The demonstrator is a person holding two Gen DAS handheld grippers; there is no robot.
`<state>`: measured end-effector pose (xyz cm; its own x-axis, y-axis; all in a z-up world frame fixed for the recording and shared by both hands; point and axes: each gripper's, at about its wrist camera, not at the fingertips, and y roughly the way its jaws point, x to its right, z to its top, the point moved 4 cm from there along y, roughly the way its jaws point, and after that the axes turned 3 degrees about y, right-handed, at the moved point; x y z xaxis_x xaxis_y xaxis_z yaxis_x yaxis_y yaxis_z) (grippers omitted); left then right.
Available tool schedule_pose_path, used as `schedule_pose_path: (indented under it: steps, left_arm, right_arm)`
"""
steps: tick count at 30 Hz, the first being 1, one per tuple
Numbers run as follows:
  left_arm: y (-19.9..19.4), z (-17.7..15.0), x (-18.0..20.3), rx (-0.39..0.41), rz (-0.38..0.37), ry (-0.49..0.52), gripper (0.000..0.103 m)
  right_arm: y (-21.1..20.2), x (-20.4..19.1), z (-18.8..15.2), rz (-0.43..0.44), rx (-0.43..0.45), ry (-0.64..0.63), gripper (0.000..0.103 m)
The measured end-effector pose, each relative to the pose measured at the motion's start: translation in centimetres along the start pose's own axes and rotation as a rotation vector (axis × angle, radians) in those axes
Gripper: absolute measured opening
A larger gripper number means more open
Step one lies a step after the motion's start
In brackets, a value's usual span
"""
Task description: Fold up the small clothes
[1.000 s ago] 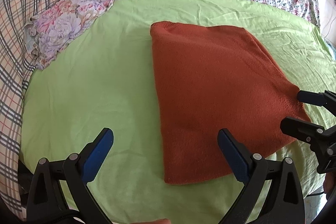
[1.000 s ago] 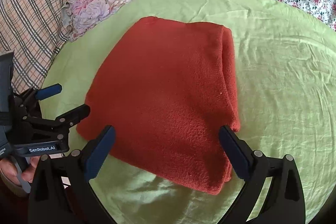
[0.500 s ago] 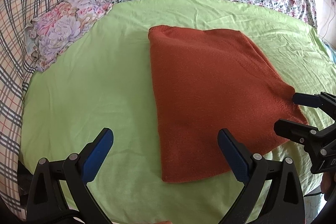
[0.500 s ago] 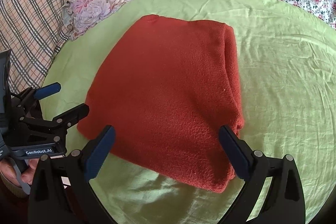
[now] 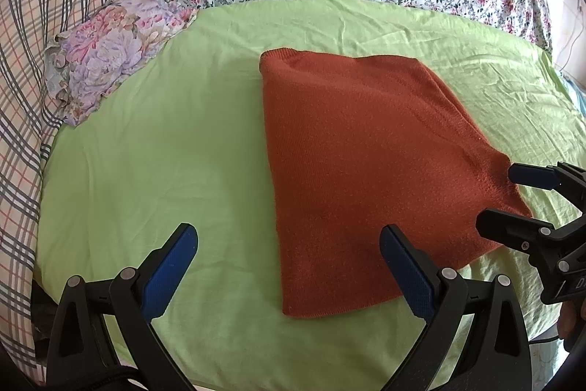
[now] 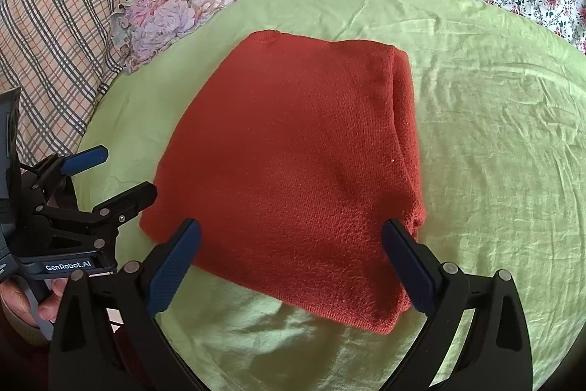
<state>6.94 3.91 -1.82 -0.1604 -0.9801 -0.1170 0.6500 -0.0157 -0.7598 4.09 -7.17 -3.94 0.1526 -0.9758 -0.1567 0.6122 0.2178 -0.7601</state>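
Our rust-red knit garment (image 6: 293, 167) lies folded into a compact layered block near the middle of the green sheet (image 6: 494, 134), its doubled edge on the right. We judge the folding essentially done; little remains beyond tidying. Our left gripper (image 5: 289, 270) and right gripper (image 6: 293, 266) both hover at its near edge, fingers spread wide, holding nothing.

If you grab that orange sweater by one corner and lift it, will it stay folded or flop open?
It would probably flop open: the orange sweater looks like soft knit, stacked in loose layers along its right edge. It likely won't slip much, since the fuzzy surface should grip. Pushed, it may bunch up along with the wrinkly green sheet.
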Motion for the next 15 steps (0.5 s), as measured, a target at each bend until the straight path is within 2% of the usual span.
schedule_pose_path:
  steps: [15]
  left_arm:
    - [-0.04, 0.16, 0.22, 0.007, 0.000, 0.009, 0.100]
  right_arm:
    - [-0.19, -0.38, 0.12, 0.003, 0.001, 0.004, 0.099]
